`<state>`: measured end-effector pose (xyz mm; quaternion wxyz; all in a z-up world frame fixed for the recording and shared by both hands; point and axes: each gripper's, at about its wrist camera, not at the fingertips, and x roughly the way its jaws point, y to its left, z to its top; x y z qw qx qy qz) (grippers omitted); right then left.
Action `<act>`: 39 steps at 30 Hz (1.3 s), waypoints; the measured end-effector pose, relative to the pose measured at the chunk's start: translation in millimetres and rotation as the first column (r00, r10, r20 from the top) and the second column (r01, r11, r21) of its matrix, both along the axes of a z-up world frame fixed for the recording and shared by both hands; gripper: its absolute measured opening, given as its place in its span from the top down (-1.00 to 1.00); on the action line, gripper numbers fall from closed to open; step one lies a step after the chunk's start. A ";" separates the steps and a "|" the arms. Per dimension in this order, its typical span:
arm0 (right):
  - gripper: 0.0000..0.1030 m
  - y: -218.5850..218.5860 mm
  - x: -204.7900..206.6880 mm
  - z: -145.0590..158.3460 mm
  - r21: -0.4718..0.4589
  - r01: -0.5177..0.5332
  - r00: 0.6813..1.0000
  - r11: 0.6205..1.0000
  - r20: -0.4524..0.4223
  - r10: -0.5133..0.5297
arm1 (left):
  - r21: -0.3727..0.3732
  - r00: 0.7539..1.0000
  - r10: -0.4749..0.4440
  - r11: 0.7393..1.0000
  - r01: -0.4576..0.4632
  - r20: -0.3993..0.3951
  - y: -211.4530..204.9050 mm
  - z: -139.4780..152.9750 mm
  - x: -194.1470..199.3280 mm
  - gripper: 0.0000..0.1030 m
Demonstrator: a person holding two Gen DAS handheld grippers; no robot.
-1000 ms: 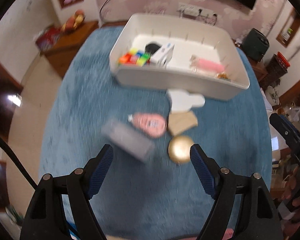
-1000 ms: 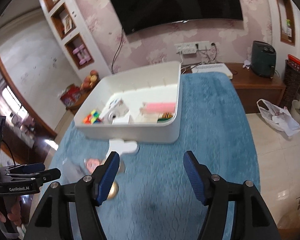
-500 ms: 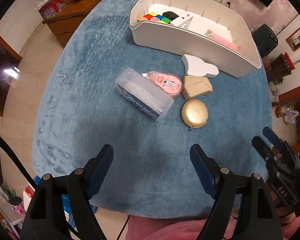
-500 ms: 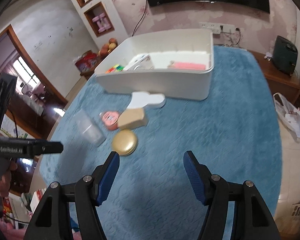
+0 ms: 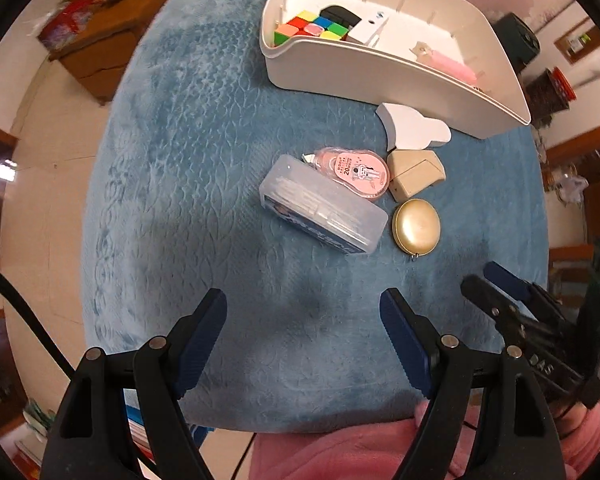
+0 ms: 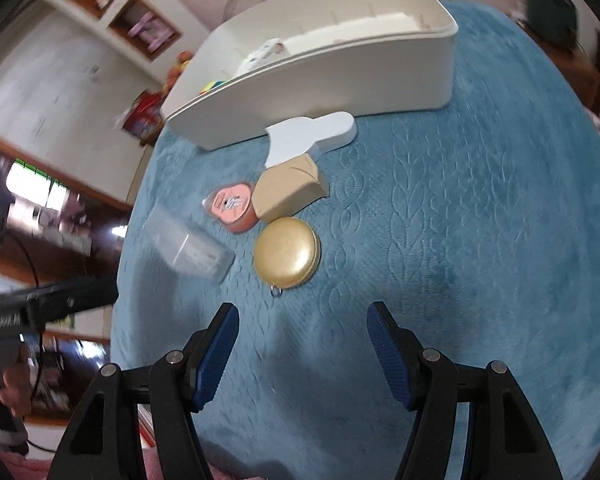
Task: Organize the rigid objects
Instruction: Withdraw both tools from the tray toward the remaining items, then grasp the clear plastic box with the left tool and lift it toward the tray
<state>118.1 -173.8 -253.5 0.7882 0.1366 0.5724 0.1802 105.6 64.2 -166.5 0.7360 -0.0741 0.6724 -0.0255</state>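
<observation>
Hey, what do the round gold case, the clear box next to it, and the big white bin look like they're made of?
Round gold case: probably metal or metallized plastic, satin gold, with soft highlights and a small ring at its edge.
Clear box: translucent frosted plastic; its contents show through faintly.
White bin: looks like molded plastic, smooth and matte, with thin rounded walls and slotted ribs inside.

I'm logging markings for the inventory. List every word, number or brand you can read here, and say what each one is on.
"20": on the label of the pink correction tape; the smaller print beside it is too small to read.
"DAS": on the body of the right tongs, seen from the left wrist view.
"GenRobot.AI", blurred: on the body of the left tongs.
The clear plastic box has a blue label, unreadable.
</observation>
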 end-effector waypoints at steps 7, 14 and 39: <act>-0.31 8.5 7.1 -18.5 0.043 0.174 0.983 0.984 -0.073 -0.171 | -0.213 0.990 0.066 0.973 -0.092 -0.128 16.8 -15.7 25.4 -0.58; -0.31 20.4 10.6 -26.5 0.028 0.240 0.968 0.970 -0.078 -0.237 | -0.289 0.960 0.092 0.942 -0.170 -0.265 20.4 -35.1 48.7 -0.58; -0.18 81.4 29.8 -33.2 -0.276 0.040 0.997 0.960 0.082 -0.018 | -0.193 0.905 0.143 0.953 -0.236 -0.400 -6.8 -70.1 83.9 -0.27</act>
